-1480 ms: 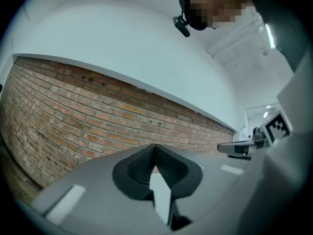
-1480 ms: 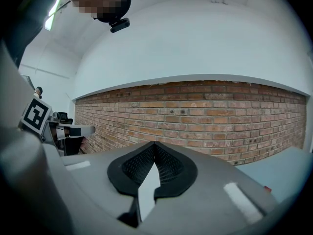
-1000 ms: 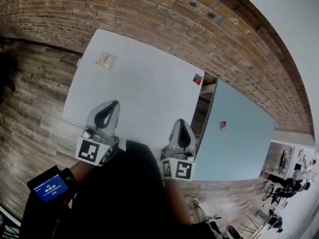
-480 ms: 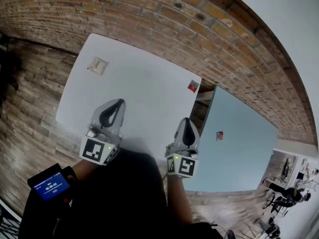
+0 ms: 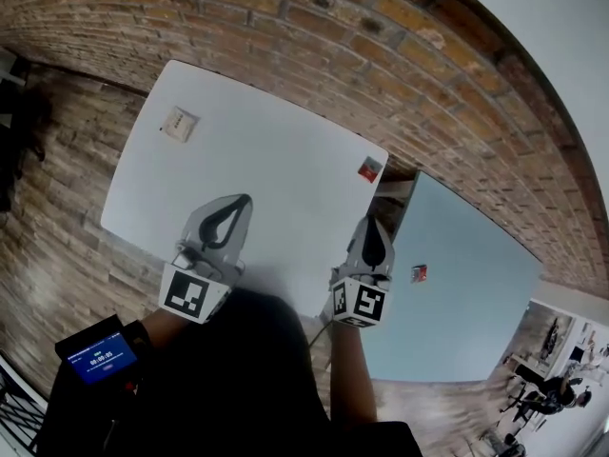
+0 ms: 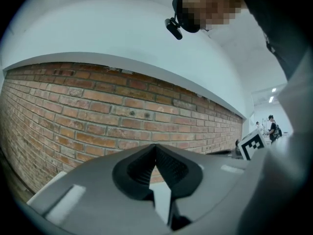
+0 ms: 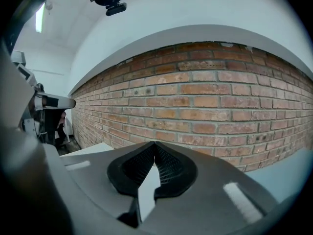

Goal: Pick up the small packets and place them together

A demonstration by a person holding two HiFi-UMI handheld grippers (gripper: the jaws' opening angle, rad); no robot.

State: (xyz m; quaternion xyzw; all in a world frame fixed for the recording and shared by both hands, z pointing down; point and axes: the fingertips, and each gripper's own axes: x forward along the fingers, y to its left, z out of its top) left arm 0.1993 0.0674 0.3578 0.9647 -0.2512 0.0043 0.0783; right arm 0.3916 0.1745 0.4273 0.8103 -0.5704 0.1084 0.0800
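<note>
White table (image 5: 266, 165), red packet (image 5: 370, 168), beige packet (image 5: 178, 123), red-brown brick wall (image 5: 285, 27).

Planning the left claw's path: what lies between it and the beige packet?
Head view: only bare white table between left claw and beige packet.

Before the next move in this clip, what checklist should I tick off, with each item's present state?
1. Left gripper empty: ok, jaws together, nothing between.
2. Right gripper empty: ok, same.
3. Jaws open for a pick: not ok, both shut.
4. Packets located: ok; pale packet and red packet on the white table, second red packet on the blue-grey table.
5. Packets together: not ok, all three apart.
6. Gripper touching a packet: not ok, neither does.
</note>
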